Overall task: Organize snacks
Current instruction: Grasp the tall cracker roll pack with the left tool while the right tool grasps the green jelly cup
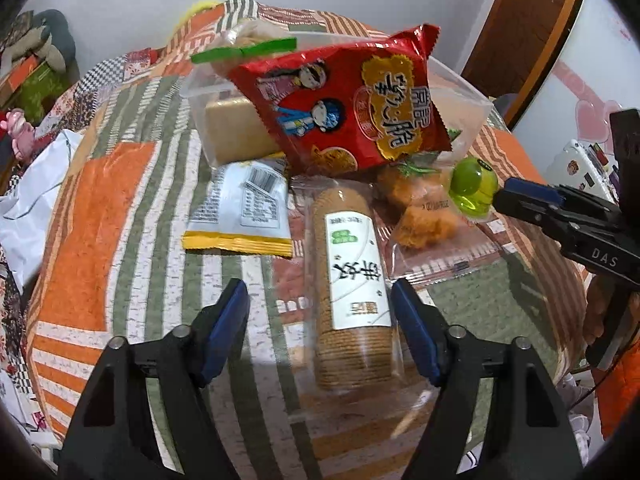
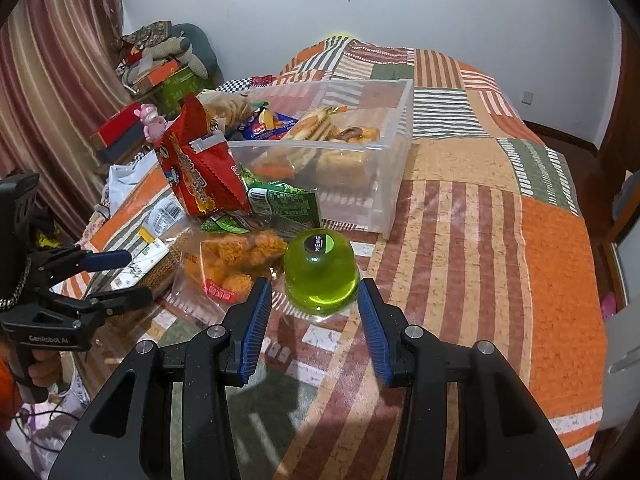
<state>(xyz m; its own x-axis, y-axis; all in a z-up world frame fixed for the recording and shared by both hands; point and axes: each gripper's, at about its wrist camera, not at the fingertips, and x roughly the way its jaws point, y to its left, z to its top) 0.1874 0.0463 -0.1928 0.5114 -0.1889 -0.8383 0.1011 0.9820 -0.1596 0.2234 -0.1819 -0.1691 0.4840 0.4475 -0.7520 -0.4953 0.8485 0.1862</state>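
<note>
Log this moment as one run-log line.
left claw: open around biscuit roll | right claw: open beside green jelly cup | clear bin: partly filled | stage: reaching

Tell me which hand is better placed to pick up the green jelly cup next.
Right. The right gripper has its jaws open either side of the green jelly cup, lined up to close. The left gripper straddles the biscuit roll instead, well away from the cup.
</note>
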